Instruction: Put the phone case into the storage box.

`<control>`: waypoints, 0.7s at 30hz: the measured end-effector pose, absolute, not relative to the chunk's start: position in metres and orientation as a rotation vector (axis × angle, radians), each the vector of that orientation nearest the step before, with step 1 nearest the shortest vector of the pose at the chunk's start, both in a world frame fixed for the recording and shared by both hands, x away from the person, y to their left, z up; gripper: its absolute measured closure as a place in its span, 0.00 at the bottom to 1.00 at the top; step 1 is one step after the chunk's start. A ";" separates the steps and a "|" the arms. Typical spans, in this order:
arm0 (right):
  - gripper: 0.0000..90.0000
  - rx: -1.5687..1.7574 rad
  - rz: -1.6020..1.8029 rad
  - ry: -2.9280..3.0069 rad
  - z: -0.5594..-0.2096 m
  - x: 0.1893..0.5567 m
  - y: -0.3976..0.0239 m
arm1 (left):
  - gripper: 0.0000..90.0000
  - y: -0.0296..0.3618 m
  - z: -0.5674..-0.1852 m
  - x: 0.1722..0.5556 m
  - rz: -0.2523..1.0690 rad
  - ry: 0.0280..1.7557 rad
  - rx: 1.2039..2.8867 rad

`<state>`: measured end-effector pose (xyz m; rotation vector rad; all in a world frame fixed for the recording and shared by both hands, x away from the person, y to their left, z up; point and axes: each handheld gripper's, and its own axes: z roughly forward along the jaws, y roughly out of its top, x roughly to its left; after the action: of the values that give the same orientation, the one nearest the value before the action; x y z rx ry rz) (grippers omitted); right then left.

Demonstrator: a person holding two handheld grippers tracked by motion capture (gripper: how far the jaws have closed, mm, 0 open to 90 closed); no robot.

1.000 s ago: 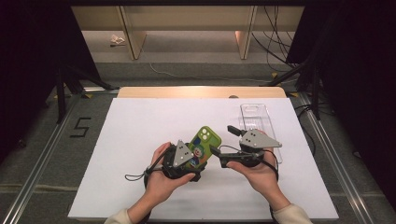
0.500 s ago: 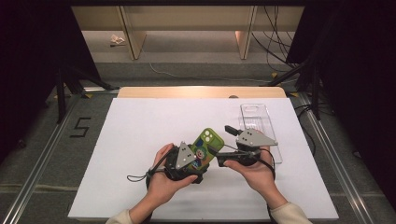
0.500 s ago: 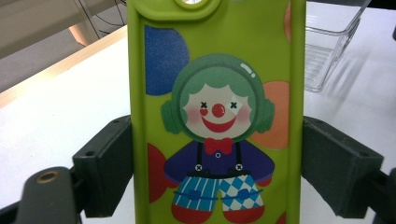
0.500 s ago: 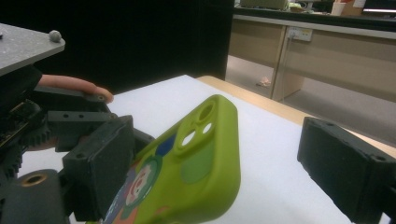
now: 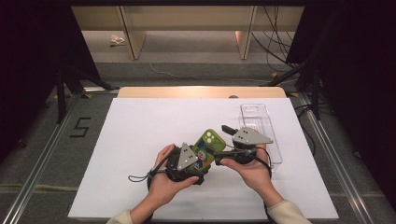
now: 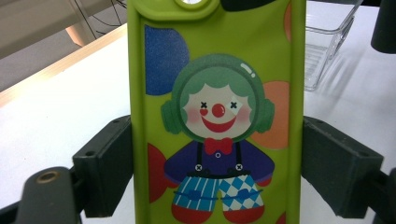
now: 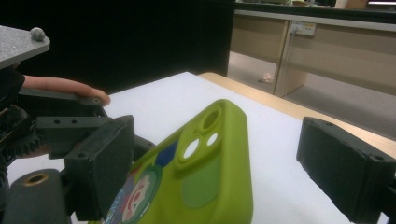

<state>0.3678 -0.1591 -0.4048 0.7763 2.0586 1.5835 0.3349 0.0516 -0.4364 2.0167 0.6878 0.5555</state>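
Your left gripper [image 6: 210, 154] clamped on green clown phone case [image 6: 215, 116] by long edges, held above white table [image 5: 140, 135]. Right gripper [image 7: 224, 186] jaws apart, straddling case camera end, not pressing. Clear plastic tray [image 5: 259, 126] beside, untouched. Second grip left to do. No readable brand; "5" on floor [image 5: 80, 127]

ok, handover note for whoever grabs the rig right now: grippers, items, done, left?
Left gripper: shut on the green phone case, jaws clamped on its two long edges, clown print toward the camera.
Right gripper: open, jaws astride the case's camera end, right jaw clear of it.
Clear plastic tray: on the white table, beyond the right hand.
Done: case lifted.
Left: probably right-gripper grasp; purpose unclear.
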 end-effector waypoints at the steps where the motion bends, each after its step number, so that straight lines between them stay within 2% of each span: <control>1: 0.15 0.777 1.583 2.061 -0.405 0.368 -0.158 | 0.18 0.052 -0.436 0.335 0.555 0.688 2.016; 21: 0.17 0.793 1.600 2.075 -0.407 0.376 -0.151 | 0.18 0.049 -0.437 0.334 0.549 0.680 2.014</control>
<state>0.3755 -0.1511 -0.4070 0.7928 2.0754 1.6002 0.3337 0.0494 -0.4373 2.0140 0.6805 0.5490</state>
